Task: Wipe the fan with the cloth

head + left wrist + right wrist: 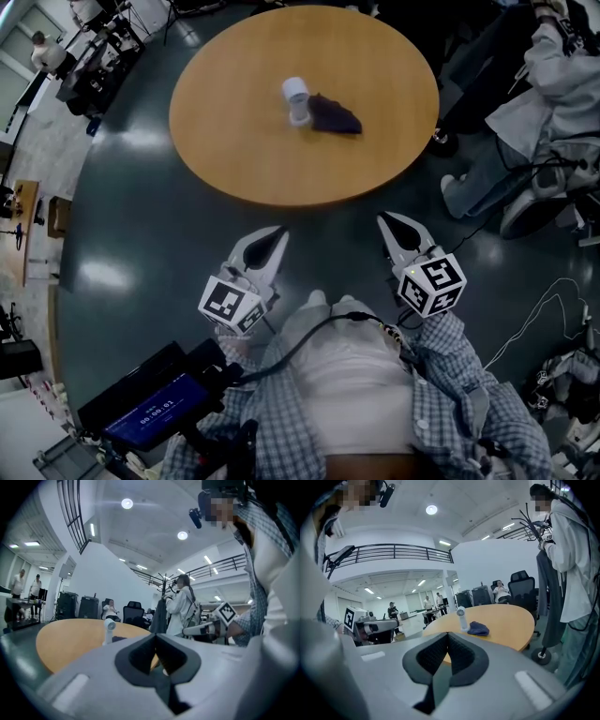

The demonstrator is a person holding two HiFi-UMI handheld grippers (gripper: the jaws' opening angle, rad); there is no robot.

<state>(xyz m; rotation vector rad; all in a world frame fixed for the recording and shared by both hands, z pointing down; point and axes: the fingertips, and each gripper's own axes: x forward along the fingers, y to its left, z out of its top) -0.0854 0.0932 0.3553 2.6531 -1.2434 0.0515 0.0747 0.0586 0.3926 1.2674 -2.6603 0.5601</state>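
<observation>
Fan [297, 98] upright on table [234, 131], cloth [335, 114] beside it, left claw [280, 232] and right claw [383, 219] clenched (empty)

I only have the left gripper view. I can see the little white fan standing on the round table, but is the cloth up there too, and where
Observer: Yes. The dark blue cloth lies bunched on the table, against the fan, on the fan's right in the head view.
Operator: Is the right gripper carrying anything?
Observer: No. The right gripper has its jaws together with nothing between them.
</observation>
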